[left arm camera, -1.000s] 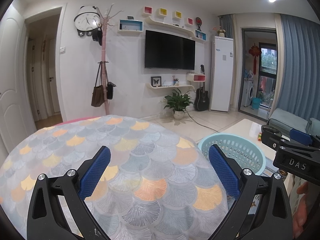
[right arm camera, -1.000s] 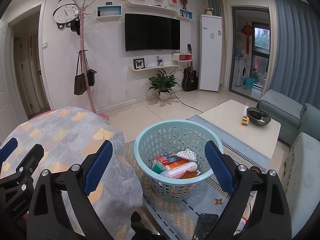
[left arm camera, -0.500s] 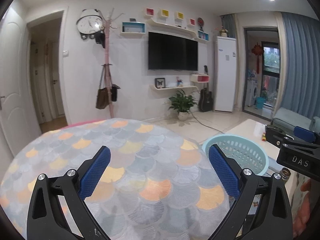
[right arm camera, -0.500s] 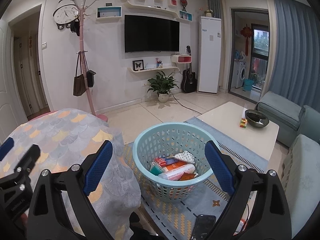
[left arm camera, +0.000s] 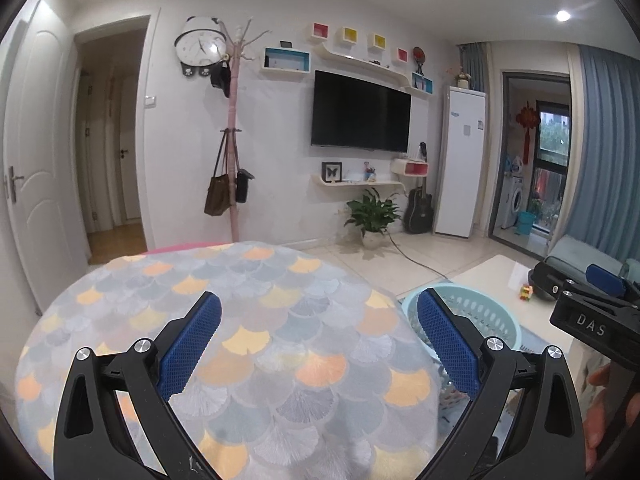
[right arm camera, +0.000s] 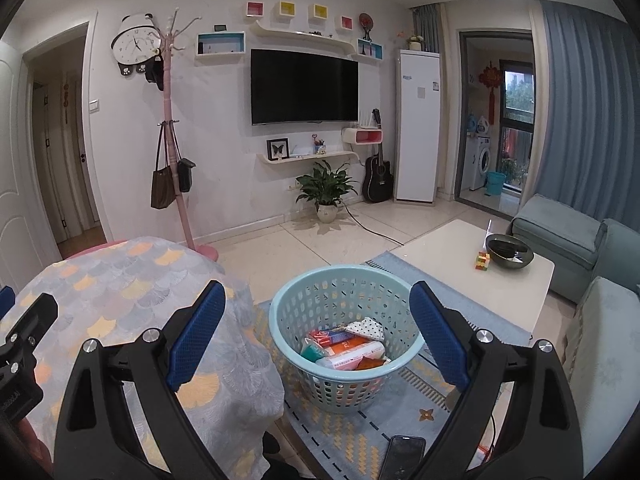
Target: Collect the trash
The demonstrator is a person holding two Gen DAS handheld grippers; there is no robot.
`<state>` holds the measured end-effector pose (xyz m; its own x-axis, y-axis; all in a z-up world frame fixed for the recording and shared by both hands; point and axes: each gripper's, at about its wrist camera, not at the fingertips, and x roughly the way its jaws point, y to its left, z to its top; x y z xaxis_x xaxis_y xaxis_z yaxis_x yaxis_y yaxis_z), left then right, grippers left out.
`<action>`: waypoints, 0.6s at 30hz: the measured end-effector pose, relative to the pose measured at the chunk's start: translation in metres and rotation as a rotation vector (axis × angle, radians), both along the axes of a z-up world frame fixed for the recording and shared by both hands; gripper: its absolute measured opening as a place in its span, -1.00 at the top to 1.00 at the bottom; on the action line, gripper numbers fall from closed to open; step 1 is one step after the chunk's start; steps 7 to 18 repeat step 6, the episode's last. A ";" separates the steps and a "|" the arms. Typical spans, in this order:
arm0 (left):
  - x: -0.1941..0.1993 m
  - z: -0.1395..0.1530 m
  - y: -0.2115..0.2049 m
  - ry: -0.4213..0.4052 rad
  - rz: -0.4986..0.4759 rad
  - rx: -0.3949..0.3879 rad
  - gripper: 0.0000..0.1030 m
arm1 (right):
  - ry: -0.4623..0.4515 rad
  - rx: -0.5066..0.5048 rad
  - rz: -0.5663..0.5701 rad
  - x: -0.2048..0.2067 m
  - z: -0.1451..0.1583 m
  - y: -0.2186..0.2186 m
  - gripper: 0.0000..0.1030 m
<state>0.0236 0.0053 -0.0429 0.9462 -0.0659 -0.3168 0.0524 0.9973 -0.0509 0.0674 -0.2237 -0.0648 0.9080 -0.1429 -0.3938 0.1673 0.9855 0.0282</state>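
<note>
A light blue plastic basket point(right arm camera: 344, 376) stands on the rug and holds several trash items point(right arm camera: 346, 346): wrappers, a tube, crumpled paper. My right gripper point(right arm camera: 316, 336) is open and empty, held above and in front of the basket. My left gripper point(left arm camera: 318, 338) is open and empty above the round table with the scale-pattern cloth point(left arm camera: 240, 320). The basket's rim point(left arm camera: 480, 312) shows to the right of the table in the left wrist view, where the right gripper's body point(left arm camera: 592, 312) also appears. The left gripper's body point(right arm camera: 20, 344) shows at the left edge of the right wrist view.
A white coffee table point(right arm camera: 480, 276) with a dark bowl point(right arm camera: 510, 254) and a small cube stands right of the basket. A teal sofa point(right arm camera: 592, 320) is at far right. A phone point(right arm camera: 402, 456) lies on the rug. A pink coat rack point(right arm camera: 176, 160) and a potted plant point(right arm camera: 326, 192) stand by the wall.
Both grippers have tilted up and risen slightly, so the table and basket sit lower in view. Both stay open and empty.
</note>
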 end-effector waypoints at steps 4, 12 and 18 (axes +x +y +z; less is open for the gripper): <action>-0.008 0.006 0.002 -0.003 0.001 0.001 -0.85 | 0.008 0.000 -0.005 -0.005 0.002 -0.001 -0.73; -0.014 0.009 0.003 -0.021 0.011 0.024 -0.85 | 0.012 -0.001 -0.007 -0.009 0.002 0.000 -0.73; -0.014 0.009 0.003 -0.021 0.011 0.024 -0.85 | 0.012 -0.001 -0.007 -0.009 0.002 0.000 -0.73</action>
